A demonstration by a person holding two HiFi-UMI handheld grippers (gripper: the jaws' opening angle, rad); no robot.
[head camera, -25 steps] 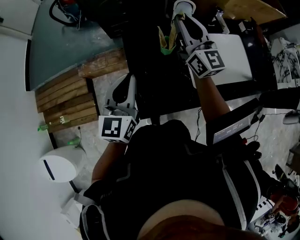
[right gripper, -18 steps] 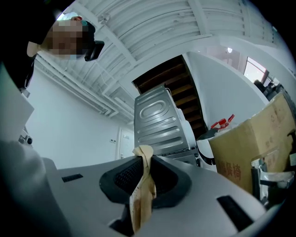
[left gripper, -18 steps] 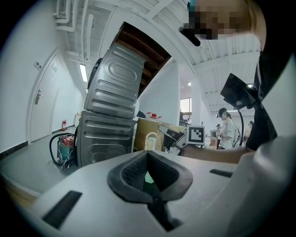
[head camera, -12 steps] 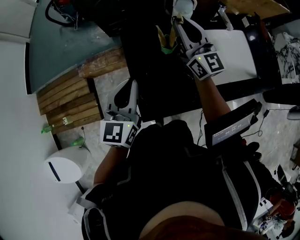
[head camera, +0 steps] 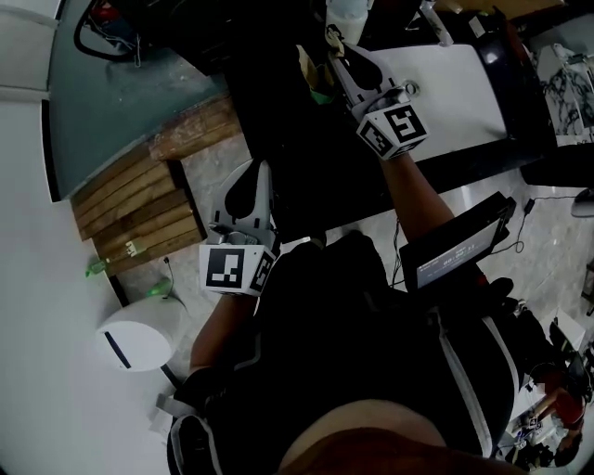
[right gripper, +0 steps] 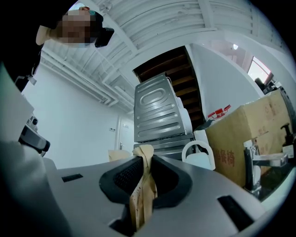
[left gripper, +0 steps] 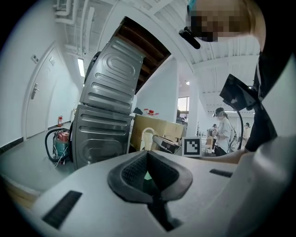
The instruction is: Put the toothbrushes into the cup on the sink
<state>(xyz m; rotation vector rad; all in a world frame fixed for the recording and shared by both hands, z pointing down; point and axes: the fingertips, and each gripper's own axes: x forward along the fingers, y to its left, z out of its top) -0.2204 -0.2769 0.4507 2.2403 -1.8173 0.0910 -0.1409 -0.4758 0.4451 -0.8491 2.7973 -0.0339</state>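
My right gripper (head camera: 334,39) (right gripper: 144,159) is shut on a toothbrush in a brown paper wrapper (right gripper: 141,194), whose top sticks up past the pads. It is raised over the dark counter, just below a white cup (head camera: 351,7) (right gripper: 199,155) beside the white sink (head camera: 464,93). A yellowish and green thing (head camera: 311,79) stands left of its jaws; what it is I cannot tell. My left gripper (head camera: 251,172) (left gripper: 148,159) hangs lower, near the counter's front edge. Its jaws are shut with nothing held.
A faucet (right gripper: 261,162) and a cardboard box (right gripper: 249,134) stand right of the cup. A steel washing machine (left gripper: 111,120) is ahead of the left gripper. On the floor to the left are wooden pallets (head camera: 139,204) and a white round bin (head camera: 135,339).
My right gripper with the wrapped toothbrush has moved up and left in the head view, closer to the cup. The left gripper has hardly moved.
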